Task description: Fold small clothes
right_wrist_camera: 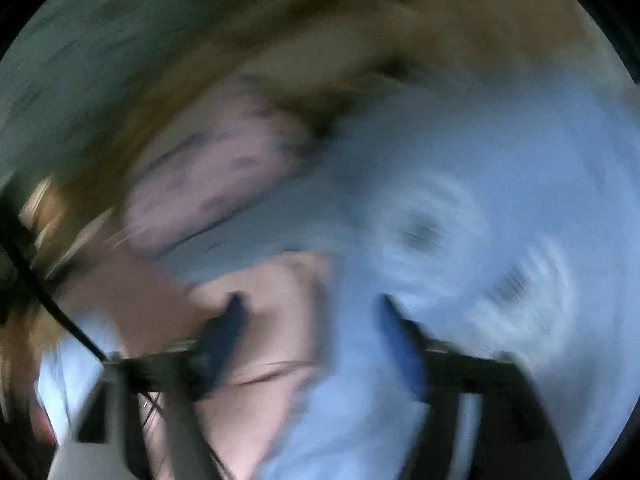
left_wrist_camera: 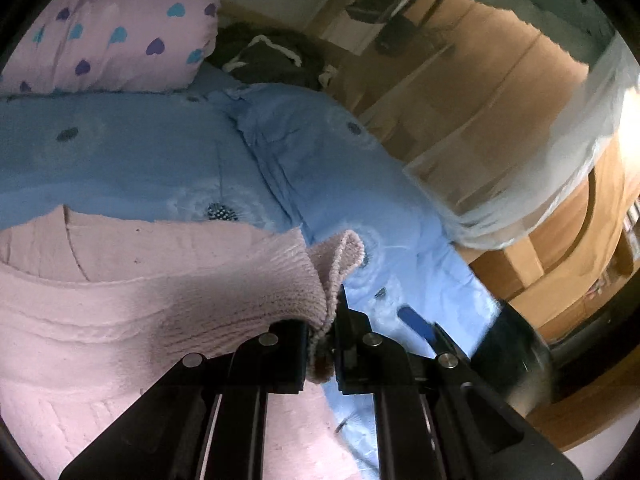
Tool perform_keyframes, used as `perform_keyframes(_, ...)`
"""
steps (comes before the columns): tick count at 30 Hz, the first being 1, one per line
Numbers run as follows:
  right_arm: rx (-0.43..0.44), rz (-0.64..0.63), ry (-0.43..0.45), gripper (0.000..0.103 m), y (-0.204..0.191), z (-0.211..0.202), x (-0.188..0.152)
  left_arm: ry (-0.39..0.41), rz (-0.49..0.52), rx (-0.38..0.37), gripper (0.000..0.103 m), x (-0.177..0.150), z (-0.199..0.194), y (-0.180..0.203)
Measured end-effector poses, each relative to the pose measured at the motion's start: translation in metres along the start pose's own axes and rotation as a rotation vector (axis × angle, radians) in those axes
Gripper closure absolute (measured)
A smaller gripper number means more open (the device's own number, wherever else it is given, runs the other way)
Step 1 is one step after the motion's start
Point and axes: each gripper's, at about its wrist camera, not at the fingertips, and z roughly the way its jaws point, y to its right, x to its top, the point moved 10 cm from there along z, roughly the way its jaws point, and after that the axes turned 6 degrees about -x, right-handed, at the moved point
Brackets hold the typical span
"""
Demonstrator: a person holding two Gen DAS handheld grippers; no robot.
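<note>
My left claw [left_wrist_camera: 330, 334] is clamped on the sweater [left_wrist_camera: 120, 300] edge, pink knit bunched at the tips, the rest on the blue bed [left_wrist_camera: 160, 160]. Right claw [right_wrist_camera: 312, 320] wide open, holding nothing, view blurred. I'd carry the edge across low and taut. Pillow [left_wrist_camera: 120, 28] beyond.

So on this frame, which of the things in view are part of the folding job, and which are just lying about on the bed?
Part of the job:
- pink knit garment, edge pinched in the left tool
- right tool, open, nothing between its fingers

Just lying about:
- heart-print pillow
- blue bedspread, the work surface
- dark clothing with a white cord
- wooden furniture
</note>
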Motion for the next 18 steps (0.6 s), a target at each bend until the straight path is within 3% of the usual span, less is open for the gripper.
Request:
perform_keyframes(3, 0.040, -0.245, 0.019, 0.004, -0.082, 0.003, 0.004, -0.010, -0.044, -0.009, 0.103, 0.003, 0.003, -0.006)
perform_keyframes(5, 0.013, -0.386, 0.013, 0.004, -0.118, 0.019, -0.001, -0.004, -0.069, -0.010, 0.103, 0.003, 0.001, -0.011)
perform_keyframes(7, -0.078, -0.480, 0.035, 0.005, -0.138, 0.040, -0.004, -0.006, -0.073, -0.005, 0.103, 0.000, -0.001, -0.014)
perform_keyframes(9, -0.165, -0.475, 0.095, 0.016, -0.142, 0.054, 0.003, -0.014, -0.072, 0.006, 0.103, -0.004, -0.002, -0.016)
perform_keyframes(11, -0.201, -0.434, 0.161, 0.049, -0.143, 0.057, 0.014, -0.019, -0.085, 0.013, 0.103, -0.006, 0.000, -0.021)
perform_keyframes(12, -0.194, -0.423, 0.173, 0.055, -0.144, 0.059, 0.016, -0.005, -0.089, 0.009, 0.103, -0.005, -0.001, -0.021)
perform_keyframes(13, -0.164, -0.410, 0.164, 0.070, -0.145, 0.061, 0.016, -0.005, -0.100, -0.001, 0.103, -0.004, -0.001, -0.022)
perform_keyframes(14, -0.140, -0.404, 0.154, 0.095, -0.147, 0.063, 0.014, -0.011, -0.113, -0.014, 0.103, -0.004, 0.002, -0.023)
perform_keyframes(18, -0.164, -0.357, 0.166, 0.096, -0.126, 0.058, 0.016, -0.064, -0.162, -0.157, 0.103, -0.004, 0.017, -0.008)
